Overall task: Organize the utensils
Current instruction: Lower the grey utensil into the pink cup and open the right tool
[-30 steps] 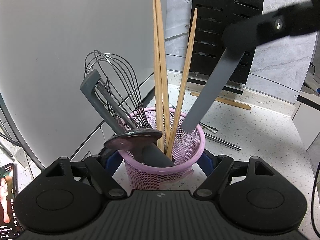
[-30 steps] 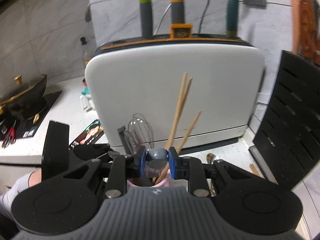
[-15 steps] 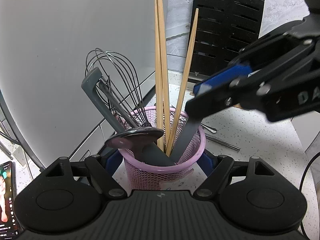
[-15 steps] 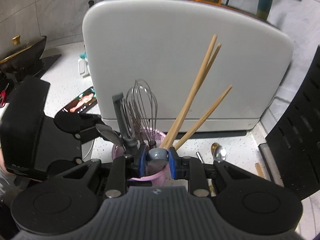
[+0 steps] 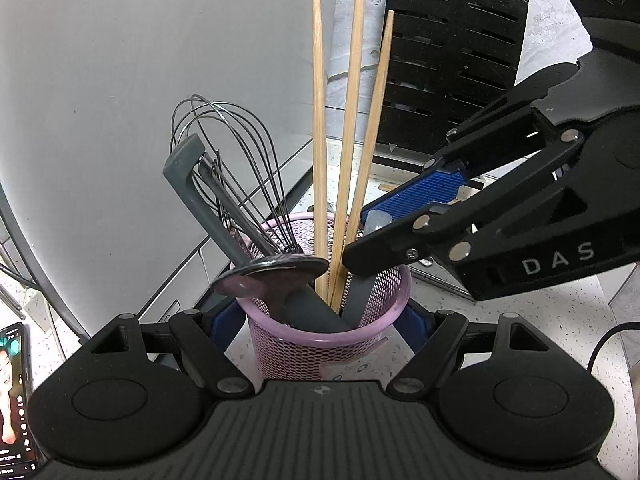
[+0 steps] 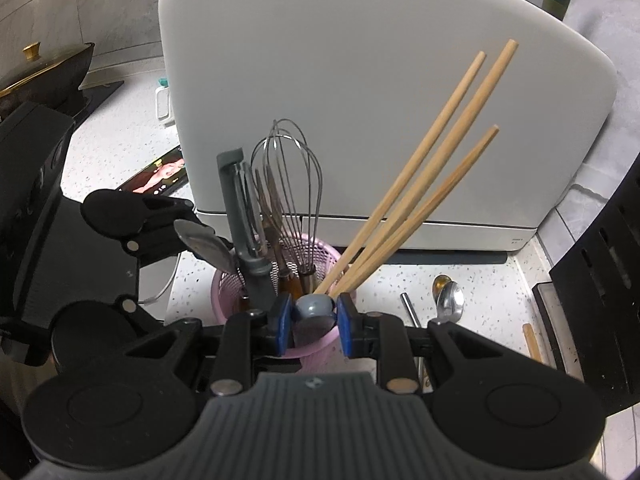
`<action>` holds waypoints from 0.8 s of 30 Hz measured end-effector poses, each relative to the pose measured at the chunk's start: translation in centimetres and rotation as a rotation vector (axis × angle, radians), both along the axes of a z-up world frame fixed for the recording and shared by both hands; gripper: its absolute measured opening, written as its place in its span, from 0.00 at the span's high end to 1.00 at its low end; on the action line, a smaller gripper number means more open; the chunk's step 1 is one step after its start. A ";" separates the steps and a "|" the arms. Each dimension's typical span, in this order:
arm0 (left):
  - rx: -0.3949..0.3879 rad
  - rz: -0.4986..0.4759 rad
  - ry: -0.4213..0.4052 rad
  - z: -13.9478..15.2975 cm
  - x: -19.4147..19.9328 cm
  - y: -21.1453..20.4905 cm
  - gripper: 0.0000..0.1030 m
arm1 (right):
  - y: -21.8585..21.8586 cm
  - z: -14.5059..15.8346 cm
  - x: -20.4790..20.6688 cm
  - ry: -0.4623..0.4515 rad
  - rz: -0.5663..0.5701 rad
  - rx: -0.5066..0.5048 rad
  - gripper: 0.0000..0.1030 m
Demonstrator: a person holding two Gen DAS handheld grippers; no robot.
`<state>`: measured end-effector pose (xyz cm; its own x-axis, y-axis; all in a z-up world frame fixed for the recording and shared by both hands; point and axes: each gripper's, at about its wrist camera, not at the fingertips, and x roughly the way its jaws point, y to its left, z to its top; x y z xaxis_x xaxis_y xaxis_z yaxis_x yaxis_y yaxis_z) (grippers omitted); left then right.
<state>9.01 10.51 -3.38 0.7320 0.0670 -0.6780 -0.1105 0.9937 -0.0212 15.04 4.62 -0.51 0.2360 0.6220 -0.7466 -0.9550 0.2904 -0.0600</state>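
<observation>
The pink mesh basket (image 5: 320, 344), standing on the countertop (image 5: 500, 312), is clamped between the left gripper (image 5: 320, 320) pads. From left to right it contains one grey peeler (image 5: 192, 184), one wire whisk (image 5: 236, 168), one spoon (image 5: 272, 276) and three wooden chopsticks (image 5: 352, 128). One grey handle (image 6: 314, 306) is clenched by the right gripper (image 6: 314, 322) over the basket, its lower end inside.

Both tools share one build. The left gripper (image 5: 322, 322) has a ribbed dark-grey body flanked by two round black discs, black linkage arms with silver pivot pins, and blue pads (image 5: 226, 322) at the tips. The right gripper (image 6: 312, 322) matches it, with ribbed blue pads (image 6: 282, 330) on its black fingers. Seen from the side, its black housing carries white letters "DAS" behind the fingers, silver screws along the linkage.
</observation>
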 end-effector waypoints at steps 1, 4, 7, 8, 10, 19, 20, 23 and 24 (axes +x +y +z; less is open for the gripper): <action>-0.001 0.001 0.000 0.0 0.0 0.0 0.11 | 0.0 0.0 0.0 -0.002 -0.001 0.000 0.78; -0.003 0.002 -0.001 -0.1 0.0 0.0 0.11 | 0.1 0.0 -0.1 -0.006 -0.008 0.004 0.78; -0.011 0.000 0.001 0.0 0.0 0.1 0.11 | 0.0 0.0 0.0 0.001 -0.014 0.009 0.77; -0.014 -0.001 0.001 -0.1 0.1 0.1 0.11 | -0.1 0.0 0.0 0.008 -0.014 0.011 0.74; -0.016 -0.001 0.002 -0.1 0.1 0.2 0.11 | -0.5 0.3 0.1 0.017 -0.019 0.019 0.69; -0.015 0.000 0.007 0.1 0.4 0.0 0.11 | -2.7 3.0 0.2 -0.011 -0.054 0.037 0.61; -0.016 0.000 0.007 0.0 0.4 0.0 0.11 | -3.0 3.2 0.4 -0.017 -0.065 0.032 0.60; -0.015 0.000 0.008 0.1 0.4 0.0 0.11 | -4.1 3.7 1.0 -0.018 -0.100 0.028 0.59; -0.015 0.000 0.008 0.1 0.4 0.0 0.11 | -4.5 3.7 1.2 -0.019 -0.117 0.026 0.59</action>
